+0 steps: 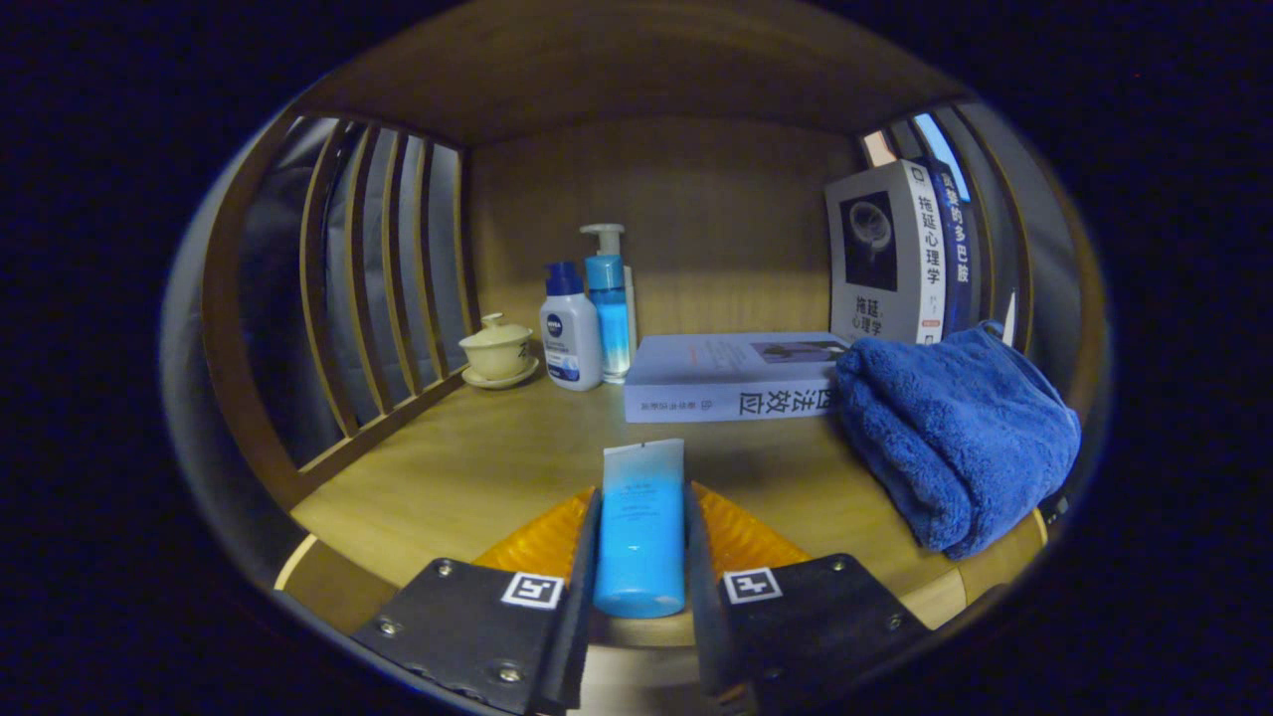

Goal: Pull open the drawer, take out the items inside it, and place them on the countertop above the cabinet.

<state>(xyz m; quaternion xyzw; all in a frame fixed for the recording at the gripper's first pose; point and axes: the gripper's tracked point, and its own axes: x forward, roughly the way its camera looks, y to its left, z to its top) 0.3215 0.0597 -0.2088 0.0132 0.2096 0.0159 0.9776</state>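
One blue tube (641, 527) sits clamped between our gripper's (641, 542) two fingers, both pressing on its sides; its flat crimped end points ahead and its cap end lies nearest the camera. We hold it low over the wooden countertop (467, 467), above the front edge; whether it touches the wood we cannot tell.

Just beyond the tube's far end we see a pale book lying flat (731, 376), spine toward us. To the right of it, touching its corner, a folded blue towel (955, 438) rests on the counter and reaches to the front edge. Behind the towel two books stand upright (885, 254) against the slatted right side.

To the left of the flat book, near the back wall, we find a white bottle with a dark blue cap (570, 333) and, just beside it, a blue pump bottle (609, 298). Further left a cream lidded cup on a saucer (496, 350) stands close to the slatted left side (383, 259).
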